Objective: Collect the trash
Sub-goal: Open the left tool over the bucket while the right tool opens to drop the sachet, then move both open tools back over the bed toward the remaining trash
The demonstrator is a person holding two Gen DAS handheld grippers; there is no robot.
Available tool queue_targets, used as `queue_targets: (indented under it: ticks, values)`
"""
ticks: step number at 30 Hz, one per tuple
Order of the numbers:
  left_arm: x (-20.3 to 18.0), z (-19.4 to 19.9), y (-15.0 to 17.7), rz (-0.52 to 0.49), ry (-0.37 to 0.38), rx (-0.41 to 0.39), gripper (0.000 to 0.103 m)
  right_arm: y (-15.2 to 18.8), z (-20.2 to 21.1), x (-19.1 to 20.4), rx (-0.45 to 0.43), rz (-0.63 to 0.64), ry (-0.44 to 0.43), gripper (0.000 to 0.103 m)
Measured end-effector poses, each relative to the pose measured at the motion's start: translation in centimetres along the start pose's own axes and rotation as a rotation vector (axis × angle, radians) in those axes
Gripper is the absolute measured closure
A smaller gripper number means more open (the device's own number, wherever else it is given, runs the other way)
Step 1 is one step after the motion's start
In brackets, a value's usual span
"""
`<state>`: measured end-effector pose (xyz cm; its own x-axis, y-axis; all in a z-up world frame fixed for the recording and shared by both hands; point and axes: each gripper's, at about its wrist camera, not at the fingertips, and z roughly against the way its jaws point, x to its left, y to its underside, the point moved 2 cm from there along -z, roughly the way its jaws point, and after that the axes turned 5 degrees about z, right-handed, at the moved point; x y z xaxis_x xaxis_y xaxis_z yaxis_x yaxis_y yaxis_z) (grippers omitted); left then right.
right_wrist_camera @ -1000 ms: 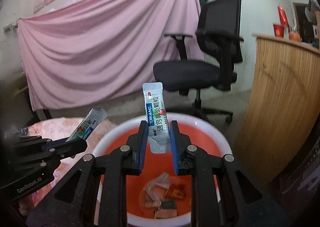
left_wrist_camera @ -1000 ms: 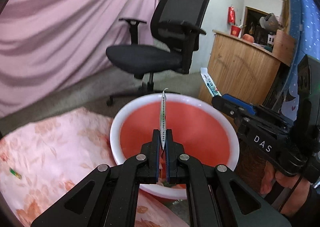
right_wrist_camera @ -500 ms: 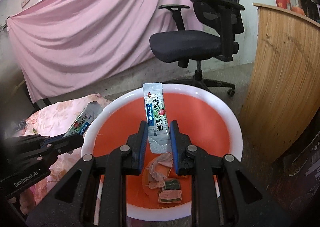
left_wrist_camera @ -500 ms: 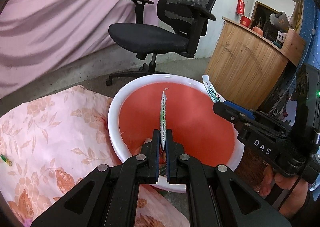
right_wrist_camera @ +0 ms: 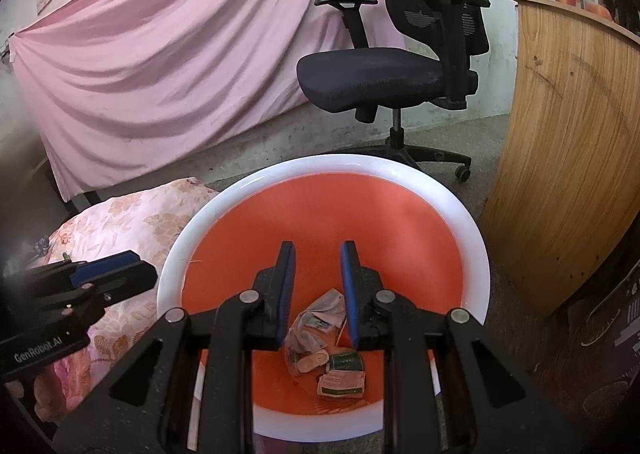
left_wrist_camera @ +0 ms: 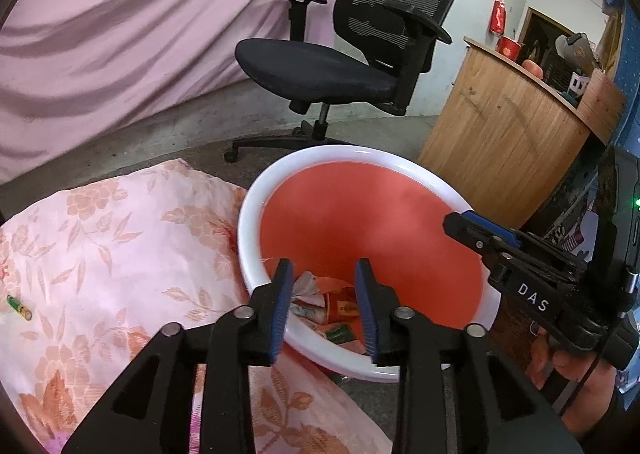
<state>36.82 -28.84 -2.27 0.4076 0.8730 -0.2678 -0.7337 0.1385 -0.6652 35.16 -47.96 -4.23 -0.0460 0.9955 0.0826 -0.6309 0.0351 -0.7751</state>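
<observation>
Trash (right_wrist_camera: 326, 338) partly behind right gripper (right_wrist_camera: 316, 290) fingers

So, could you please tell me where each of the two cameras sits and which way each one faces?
Left wrist: on the left gripper, angled down into the basin; right gripper and a hand at right.
Right wrist: on the right gripper, looking down at the wrappers; left gripper at left.
Shared: the basin, office chair, pink floral cloth, both grippers open, holding nothing.
</observation>
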Motion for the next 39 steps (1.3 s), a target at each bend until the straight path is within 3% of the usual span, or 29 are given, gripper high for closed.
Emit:
queue_targets:
  ticks: [4,7,8,13,15,17,24,26,28,39]
  values:
    - [1.0,1.1,-0.1,0.028,-0.014,-0.028,0.065,-0.3,0.1,-0.2,-0.005,-0.003,0.002,0.050]
    - [2.1,2.3,-0.2,0.064,-0.062,-0.074,0.057,-0.5,0.3,0.1,-0.021,-0.012,0.000,0.033]
    - [2.4,2.8,-0.2,0.082,-0.083,-0.094,0.052,-0.7,0.5,0.2,-0.031,-0.017,-0.007,0.030]
    - [4.7,5.7,-0.5,0.165,-0.150,-0.192,0.046,-1.4,1.2,1.4,-0.088,-0.006,-0.013,0.013]
    - [5.5,6.8,-0.5,0.180,-0.167,-0.225,0.040,-1.6,1.6,1.9,-0.116,-0.007,-0.025,0.007]
    - [6.2,7.8,-0.5,0.194,-0.185,-0.259,0.024,-2.0,2.1,2.4,-0.149,-0.010,-0.030,0.001]
    - [8.5,11.7,-0.3,0.230,-0.224,-0.395,0.018,-3.3,3.9,4.5,-0.280,-0.018,-0.079,0.000]
    - [9.0,12.9,-0.3,0.236,-0.218,-0.441,0.007,-3.7,4.7,5.4,-0.337,-0.009,-0.104,0.000]
    - [9.3,14.5,0.0,0.229,-0.228,-0.515,0.002,-4.0,5.5,6.5,-0.392,0.006,-0.125,0.000]
    - [12.0,20.5,1.6,0.179,-0.384,-0.713,0.002,-5.0,8.6,11.8,-0.636,0.046,-0.209,0.000]
